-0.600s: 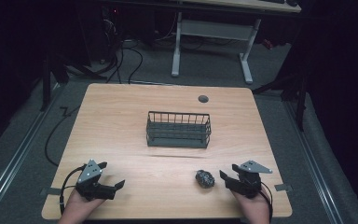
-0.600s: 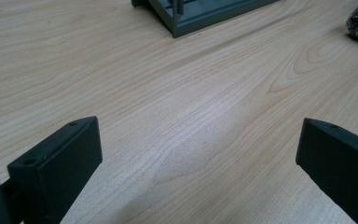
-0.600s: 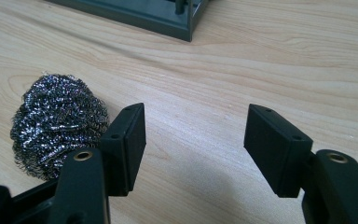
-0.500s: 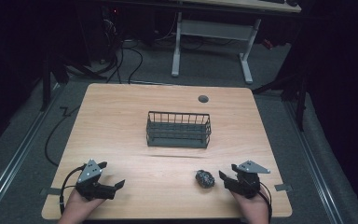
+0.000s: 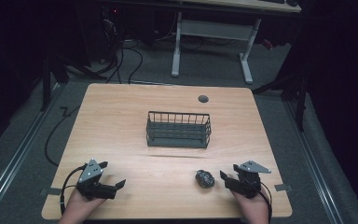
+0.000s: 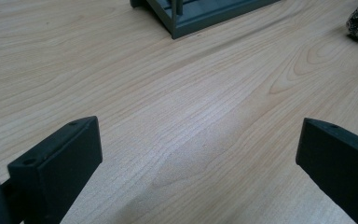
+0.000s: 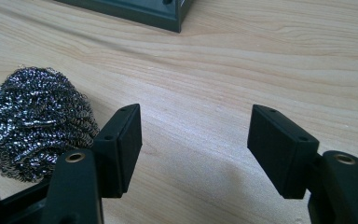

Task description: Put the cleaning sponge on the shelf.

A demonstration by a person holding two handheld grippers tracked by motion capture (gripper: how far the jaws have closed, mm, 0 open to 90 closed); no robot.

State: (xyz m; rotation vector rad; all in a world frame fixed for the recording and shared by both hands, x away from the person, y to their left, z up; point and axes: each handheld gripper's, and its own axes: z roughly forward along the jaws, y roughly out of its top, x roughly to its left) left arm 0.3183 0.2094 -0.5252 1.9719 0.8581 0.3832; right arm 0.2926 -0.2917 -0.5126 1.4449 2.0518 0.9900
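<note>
Tools (image 5: pixel 113 179) (image 5: pixel 225 178) released near table's (image 5: pixel 121 121) front edge, scourer (image 5: pixel 204 178) beside right one, basket (image 5: pixel 178 129) well apart.

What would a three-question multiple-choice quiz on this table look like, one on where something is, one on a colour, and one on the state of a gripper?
1. Where does the steel wool scourer lie?
A. inside the wire basket
B. on the table beside the right gripper
C. beside the left gripper

2. What colour is the wire basket?
A. dark grey-green
B. red
C. white

3. How are the right gripper's jaws?
A. shut on the scourer
B. shut on nothing
C. open, holding nothing

Answers:
1 B, the high view shows it on the wood just off that gripper.
2 A, its wires and base show that colour.
3 C, the right gripper view shows bare table between the jaws.
</note>
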